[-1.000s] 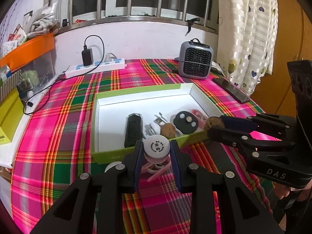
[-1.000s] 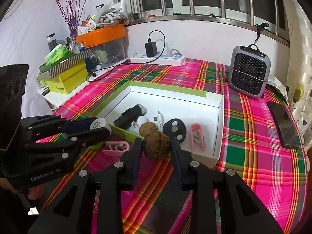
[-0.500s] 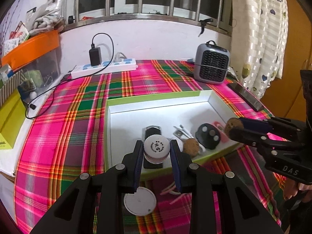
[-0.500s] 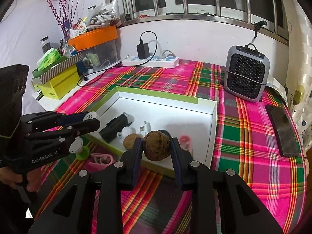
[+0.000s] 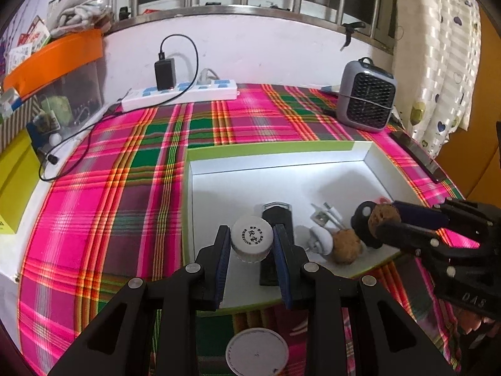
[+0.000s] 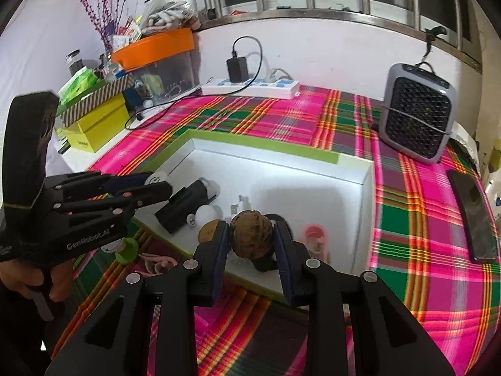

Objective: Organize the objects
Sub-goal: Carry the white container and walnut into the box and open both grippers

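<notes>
Both grippers now sit over the white box (image 5: 369, 159), past its near wall, further in than a second ago. On the left, my left gripper (image 5: 252, 244) pinches a white bottle cap (image 5: 252, 238). On the right, my right gripper (image 6: 250, 241) clamps a walnut (image 6: 250, 238) above the box floor.

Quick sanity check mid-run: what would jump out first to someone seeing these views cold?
The bright pink plaid cloth and the white tray with a green rim at its middle. Over the tray's near edge, the left gripper clamps a white bottle cap and the right gripper clamps a walnut. A grey fan stands at the far right.
</notes>
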{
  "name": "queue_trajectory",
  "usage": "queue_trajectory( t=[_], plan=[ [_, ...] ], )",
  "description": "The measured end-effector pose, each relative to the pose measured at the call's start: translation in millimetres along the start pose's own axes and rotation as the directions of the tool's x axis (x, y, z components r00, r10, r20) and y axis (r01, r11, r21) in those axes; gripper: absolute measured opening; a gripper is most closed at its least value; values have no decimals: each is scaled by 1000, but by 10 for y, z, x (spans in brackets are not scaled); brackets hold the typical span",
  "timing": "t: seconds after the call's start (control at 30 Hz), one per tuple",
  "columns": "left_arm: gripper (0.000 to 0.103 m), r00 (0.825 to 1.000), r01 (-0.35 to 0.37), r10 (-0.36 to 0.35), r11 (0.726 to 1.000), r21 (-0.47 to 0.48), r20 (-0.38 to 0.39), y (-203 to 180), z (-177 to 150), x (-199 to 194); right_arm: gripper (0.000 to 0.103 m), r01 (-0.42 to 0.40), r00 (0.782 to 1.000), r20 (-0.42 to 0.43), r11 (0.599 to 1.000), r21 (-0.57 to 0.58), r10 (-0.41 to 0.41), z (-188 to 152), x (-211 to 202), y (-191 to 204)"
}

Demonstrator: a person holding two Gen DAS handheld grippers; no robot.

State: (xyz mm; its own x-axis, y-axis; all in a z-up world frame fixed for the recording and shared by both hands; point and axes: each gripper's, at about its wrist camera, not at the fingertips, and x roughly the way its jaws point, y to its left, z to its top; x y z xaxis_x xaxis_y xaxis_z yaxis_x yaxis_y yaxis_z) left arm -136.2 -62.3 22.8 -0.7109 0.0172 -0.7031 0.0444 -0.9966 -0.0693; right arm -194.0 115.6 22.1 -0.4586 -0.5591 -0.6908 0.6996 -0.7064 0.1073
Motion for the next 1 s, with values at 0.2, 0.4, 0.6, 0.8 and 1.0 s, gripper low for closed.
queue_trajectory(
  t=[0.2,0.4,0.6,0.8,1.0],
  plan=[
    [26,1000,-10,10,1000,0,-2,25,8,51,30,-10,1000,-17,1000,-13,10,-21,73,25],
    [26,1000,-15,15,1000,-12,-4,60,11,65,30,-15,1000,-23,999,-30,14,-30,86,59],
    [26,1000,-13,13,1000,-1,-13,42,3,102,30,22,999,-24,999,-39,-23,-39,94,34],
    [26,1000,-6,6,1000,-5,-12,54,5,104,31,29,999,-29,999,-22,-29,-51,96,-9],
    [26,1000,21,-22,1000,-21,-8,84,19,110,32,18,1000,-12,1000,-17,-18,-48,73,2]
  ],
)
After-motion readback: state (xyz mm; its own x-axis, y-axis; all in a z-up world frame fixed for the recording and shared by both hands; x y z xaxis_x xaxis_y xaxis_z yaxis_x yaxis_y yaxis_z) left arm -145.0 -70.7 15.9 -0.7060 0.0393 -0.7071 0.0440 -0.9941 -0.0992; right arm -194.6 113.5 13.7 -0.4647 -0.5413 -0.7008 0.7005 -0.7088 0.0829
